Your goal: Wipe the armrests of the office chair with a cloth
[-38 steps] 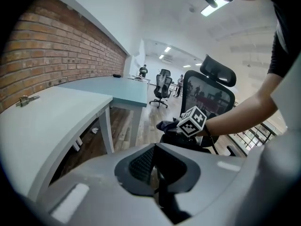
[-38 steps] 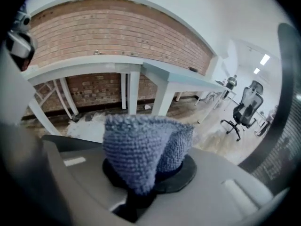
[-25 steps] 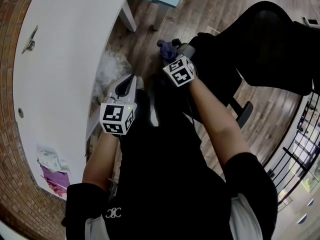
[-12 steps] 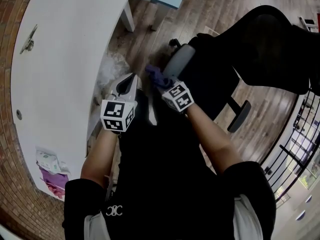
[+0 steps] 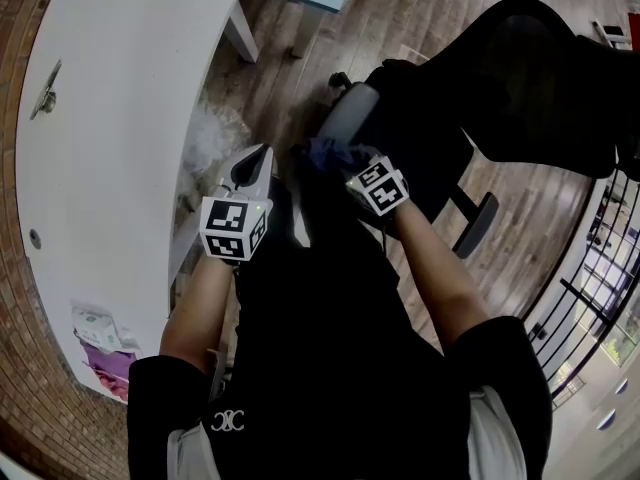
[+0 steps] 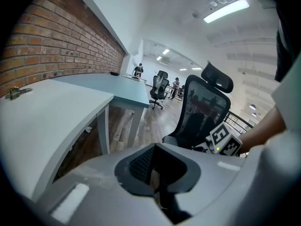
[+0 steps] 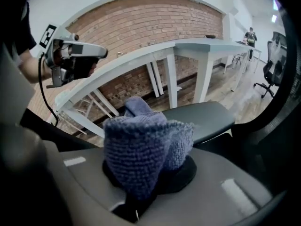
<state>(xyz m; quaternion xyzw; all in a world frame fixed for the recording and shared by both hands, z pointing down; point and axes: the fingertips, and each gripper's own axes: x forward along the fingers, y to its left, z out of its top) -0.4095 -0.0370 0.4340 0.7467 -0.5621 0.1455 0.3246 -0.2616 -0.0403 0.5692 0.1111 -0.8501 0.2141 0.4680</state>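
- You are clenching the right gripper point(image 7: 148, 180) on a bunched blue-purple cloth point(image 7: 141, 145). The wad is filling the space between the jaws and bulging up over them.
- In the head view the cloth point(image 5: 325, 153) is sitting at the near end of the grey armrest point(image 5: 348, 118) of the black office chair point(image 5: 520, 68).
- In the right gripper view the armrest pad point(image 7: 200, 119) is stretching away just beyond the cloth. No view is showing whether the fabric is pressing on the pad or sitting just clear of it.
- You are holding the left gripper point(image 6: 157, 182) clenched on nothing, its jaws meeting at a thin seam.
- It is hanging off to the left of the armrest, near the edge of the white desk point(image 5: 120, 118) and apart from the chair. It is pointing toward the chair's mesh back point(image 6: 204, 109).
- In the right gripper view the left gripper point(image 7: 70, 55) is showing up high on the left against the brick wall point(image 7: 141, 18).
- A small metal object point(image 5: 45, 88) is lying on the far part of the desk top.
- Wood plank floor point(image 5: 290, 43) is running under the desk and chair.
- Another office chair point(image 6: 157, 86) is standing far down the room.
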